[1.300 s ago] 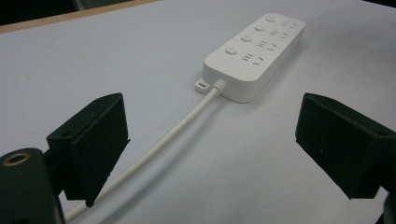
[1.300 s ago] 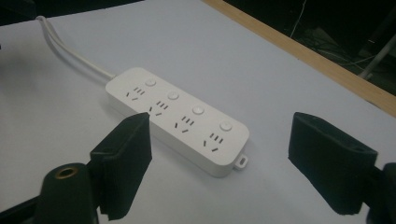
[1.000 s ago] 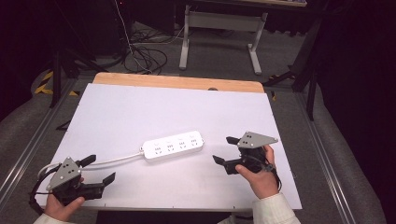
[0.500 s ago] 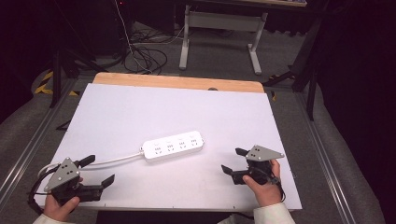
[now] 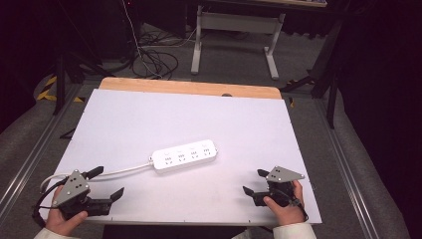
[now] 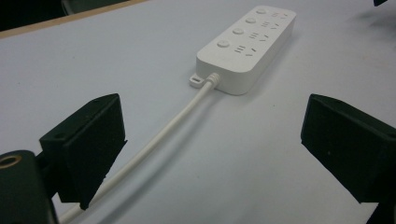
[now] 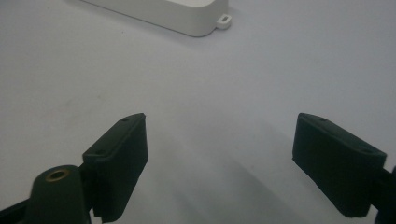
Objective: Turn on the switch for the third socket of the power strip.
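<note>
- We hold our left tongs (image 5: 104, 183) low over the near left corner of the worktop (image 5: 149, 114), jaws spread wide and gripping nothing; in the left gripper view the two black pads stand far apart with bare white surface between them.
- We hold our right tongs (image 5: 254, 181) the same way at the near right corner, jaws wide apart and empty, the pads just above the worktop in the right gripper view.
- Open and empty on both sides, we judge this a ready stance: each pair points inward toward the middle, so either can close in without first having to turn.
- Running out ahead of the left tongs is the white cable (image 6: 154, 140); it passes near the left jaw and leads straight on to the end of the power strip (image 5: 185, 155), which gives us a line to follow in.
- The power strip lies flat, sockets up, ahead of both tongs and between them, well apart from each, a little nearer the left pair's line of sight. Its far end (image 7: 187, 18) shows at the top of the right gripper view.
- Lying across the gap between our two pairs, the strip offers one end to each, which we judge suits a two-handed grasp.
</note>
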The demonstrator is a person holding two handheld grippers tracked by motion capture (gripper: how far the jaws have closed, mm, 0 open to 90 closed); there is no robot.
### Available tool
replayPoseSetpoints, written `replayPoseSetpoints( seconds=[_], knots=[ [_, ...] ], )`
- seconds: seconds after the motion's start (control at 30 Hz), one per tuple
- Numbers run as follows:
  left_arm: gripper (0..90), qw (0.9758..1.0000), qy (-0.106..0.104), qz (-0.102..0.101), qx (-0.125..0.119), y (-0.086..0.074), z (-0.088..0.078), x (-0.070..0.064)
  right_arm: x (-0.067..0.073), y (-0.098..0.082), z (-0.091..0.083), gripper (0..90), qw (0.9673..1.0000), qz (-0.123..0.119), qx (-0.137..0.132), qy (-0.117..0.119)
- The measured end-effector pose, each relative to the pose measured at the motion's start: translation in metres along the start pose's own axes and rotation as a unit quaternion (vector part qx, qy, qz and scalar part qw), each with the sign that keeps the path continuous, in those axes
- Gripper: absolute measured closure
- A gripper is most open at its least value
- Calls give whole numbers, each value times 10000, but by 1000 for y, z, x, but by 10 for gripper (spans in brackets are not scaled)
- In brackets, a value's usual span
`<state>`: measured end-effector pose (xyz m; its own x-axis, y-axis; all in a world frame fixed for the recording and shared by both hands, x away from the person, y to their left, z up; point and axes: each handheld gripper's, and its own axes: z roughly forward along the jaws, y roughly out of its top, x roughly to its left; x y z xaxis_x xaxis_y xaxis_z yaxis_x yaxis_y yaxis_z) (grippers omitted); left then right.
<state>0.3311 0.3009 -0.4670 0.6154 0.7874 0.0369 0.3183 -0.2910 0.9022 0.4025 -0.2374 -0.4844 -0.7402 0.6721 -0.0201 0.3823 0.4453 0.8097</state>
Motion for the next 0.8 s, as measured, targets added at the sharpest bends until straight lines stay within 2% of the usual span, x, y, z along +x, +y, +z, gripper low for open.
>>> replayPoseSetpoints(
  seconds=[0.13,0.2,0.3,0.4,0.53,0.8],
  knots=[
    [68,9999,-35,-164,30,-4,-2,-1,3,-5,1,197,9999,69,79,46],
    [68,9999,25,-107,25,-4,-3,-1,4,-6,3,197,9998,59,175,73],
    [68,10000,63,-61,36,-4,0,-1,2,-2,1,197,10000,54,-14,47],
    [60,9998,201,59,-22,-3,0,-2,3,-1,-1,197,9999,-5,-141,16],
    [57,9998,169,0,-107,-2,0,-3,4,0,-3,197,9997,-68,-227,-47],
    [55,9998,155,-49,-106,-1,-1,-2,5,2,-1,201,9997,-150,-196,19]
  ],
)
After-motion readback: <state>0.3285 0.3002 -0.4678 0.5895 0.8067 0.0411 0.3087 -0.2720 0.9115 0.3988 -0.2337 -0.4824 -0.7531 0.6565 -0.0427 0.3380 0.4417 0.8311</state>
